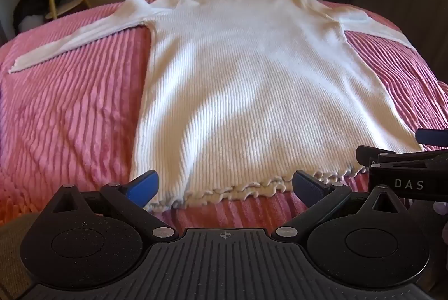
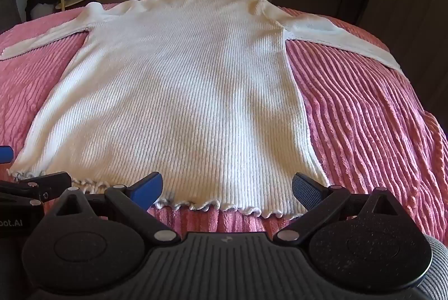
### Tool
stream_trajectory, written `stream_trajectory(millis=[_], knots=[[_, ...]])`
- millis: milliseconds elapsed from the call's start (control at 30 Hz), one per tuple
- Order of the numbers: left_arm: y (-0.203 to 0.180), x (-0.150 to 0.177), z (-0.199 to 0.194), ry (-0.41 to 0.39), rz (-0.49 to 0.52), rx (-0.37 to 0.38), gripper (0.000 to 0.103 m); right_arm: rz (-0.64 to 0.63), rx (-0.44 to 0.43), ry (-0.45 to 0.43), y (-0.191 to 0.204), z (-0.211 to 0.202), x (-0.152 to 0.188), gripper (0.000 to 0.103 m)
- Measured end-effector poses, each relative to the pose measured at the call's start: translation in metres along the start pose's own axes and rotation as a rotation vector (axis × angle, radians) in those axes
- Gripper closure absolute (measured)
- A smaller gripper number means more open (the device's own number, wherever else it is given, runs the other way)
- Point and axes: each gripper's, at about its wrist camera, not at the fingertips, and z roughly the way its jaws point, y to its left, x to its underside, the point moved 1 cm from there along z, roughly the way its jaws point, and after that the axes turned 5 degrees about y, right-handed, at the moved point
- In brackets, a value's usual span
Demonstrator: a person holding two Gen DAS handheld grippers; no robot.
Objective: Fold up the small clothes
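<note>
Left wrist view: white ribbed knit sweater (image 1: 252, 81) lies flat on pink corduroy-ribbed bedspread (image 1: 70, 109); left gripper (image 1: 225, 184) and right gripper (image 2: 226, 185) are both spread at its near ruffled hem.

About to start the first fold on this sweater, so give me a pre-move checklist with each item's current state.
1. White ribbed knit sweater spread flat on the pink ribbed bedspread: ok, only shallow ripples.
2. Both sleeves out to the sides: ok; the left sleeve and right sleeve are extended.
3. Left gripper open at the ruffled hem: ok.
4. Right gripper open at the hem: ok.
5. Fingers touching fabric: cannot tell from these angles.
6. Grippers apart from each other: ok, though close side by side.
</note>
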Motion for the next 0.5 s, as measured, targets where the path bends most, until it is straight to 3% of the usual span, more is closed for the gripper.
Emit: stream_trajectory(millis=[500], knots=[[0.0008, 0.0007, 0.0007, 0.004, -0.004, 0.001, 0.0, 0.004, 0.002, -0.01, -0.0015, -0.0027, -0.0005, 0.004]])
